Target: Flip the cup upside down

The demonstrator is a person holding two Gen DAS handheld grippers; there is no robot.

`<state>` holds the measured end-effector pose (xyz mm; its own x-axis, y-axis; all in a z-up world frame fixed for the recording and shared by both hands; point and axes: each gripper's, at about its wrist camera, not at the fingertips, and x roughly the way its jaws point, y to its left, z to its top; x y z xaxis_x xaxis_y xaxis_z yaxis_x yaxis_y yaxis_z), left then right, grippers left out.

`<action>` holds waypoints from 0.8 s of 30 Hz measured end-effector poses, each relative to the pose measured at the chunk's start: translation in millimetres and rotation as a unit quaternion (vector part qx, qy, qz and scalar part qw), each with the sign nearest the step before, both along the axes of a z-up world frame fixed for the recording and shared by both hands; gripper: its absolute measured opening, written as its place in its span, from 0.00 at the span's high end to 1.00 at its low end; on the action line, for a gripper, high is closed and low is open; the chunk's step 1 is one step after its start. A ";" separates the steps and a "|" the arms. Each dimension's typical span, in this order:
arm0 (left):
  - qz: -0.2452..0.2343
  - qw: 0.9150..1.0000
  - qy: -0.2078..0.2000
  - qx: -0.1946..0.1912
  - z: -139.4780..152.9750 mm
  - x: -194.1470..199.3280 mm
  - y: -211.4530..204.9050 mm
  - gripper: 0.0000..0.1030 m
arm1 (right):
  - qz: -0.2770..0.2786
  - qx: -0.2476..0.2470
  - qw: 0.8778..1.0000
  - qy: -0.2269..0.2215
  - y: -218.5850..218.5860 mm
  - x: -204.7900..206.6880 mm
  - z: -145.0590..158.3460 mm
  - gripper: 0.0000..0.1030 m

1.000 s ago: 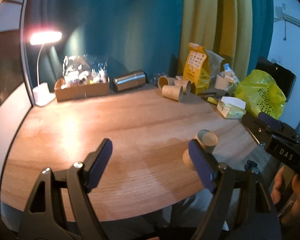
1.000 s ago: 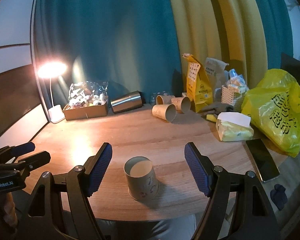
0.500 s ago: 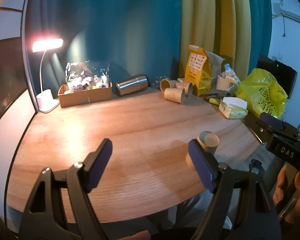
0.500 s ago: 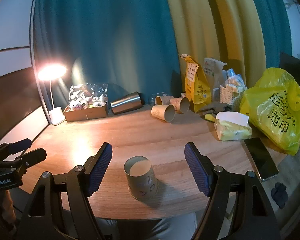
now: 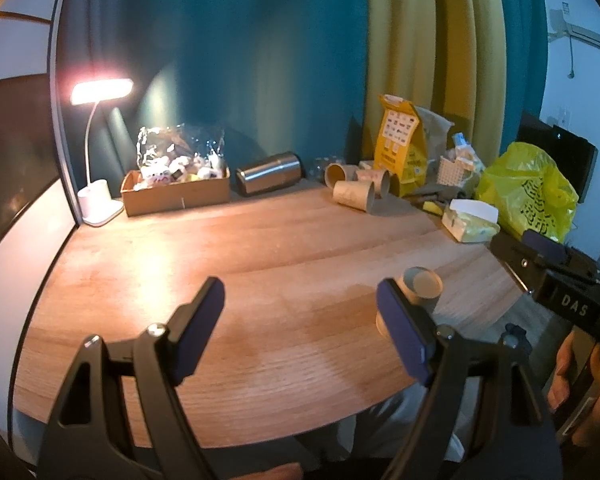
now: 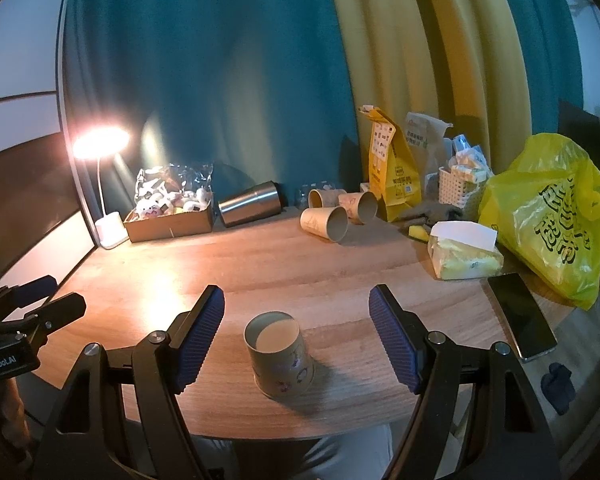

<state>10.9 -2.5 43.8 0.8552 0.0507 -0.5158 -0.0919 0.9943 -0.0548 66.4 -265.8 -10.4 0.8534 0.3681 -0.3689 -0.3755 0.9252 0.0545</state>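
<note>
- Left wrist view: the left tongs (image 5: 300, 330) hang over the near edge of the bench (image 5: 220, 248) with their fingers wide apart and nothing between them.
- The cup (image 5: 418, 290) stands on the bench near its near right edge, narrow closed end up and wide rim down. It is beyond and just right of the right finger's blue pad (image 5: 400, 332), which covers the cup's lower left side.
- The right tongs (image 5: 548, 264) come in from the right edge of the picture, right of the cup and apart from it. The hand (image 5: 580, 392) holding them is cut off by the picture's edge.
- Right wrist view: the right tongs (image 6: 296, 336) are spread wide and hold nothing. The cup (image 6: 280, 354) sits between the two fingers, closer to the left one, touching neither, near the bench's (image 6: 300, 260) near edge.
- Its upturned base is recessed and pale; the side bears small coloured prints too small to read.
- The left tongs (image 6: 32, 304) show at the far left edge, partly cut off, well apart from the cup.
- Along the far edge lie three more paper cups (image 6: 326, 222) on their sides, a steel tumbler (image 6: 250, 204), a cardboard box (image 6: 170, 222) and a lit lamp (image 6: 100, 148).
- At the right edge sit a yellow bag (image 6: 552, 216) and a phone (image 6: 522, 316).
</note>
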 end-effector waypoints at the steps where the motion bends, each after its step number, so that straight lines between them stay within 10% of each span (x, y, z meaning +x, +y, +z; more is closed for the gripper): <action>1: 0.001 1.000 0.000 0.000 0.1 -0.2 0.9 0.22 | 0.001 0.000 1.000 0.000 0.7 0.1 0.0 0.24; 24: 0.008 1.000 -0.002 -0.002 -0.5 1.2 6.9 0.22 | 0.006 -0.001 1.000 0.003 6.0 2.9 1.3 0.24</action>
<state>12.0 4.4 43.3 0.8561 0.0621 -0.5131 -0.1074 0.9925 -0.0590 69.4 -259.8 -9.1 0.8468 0.3777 -0.3745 -0.3868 0.9206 0.0538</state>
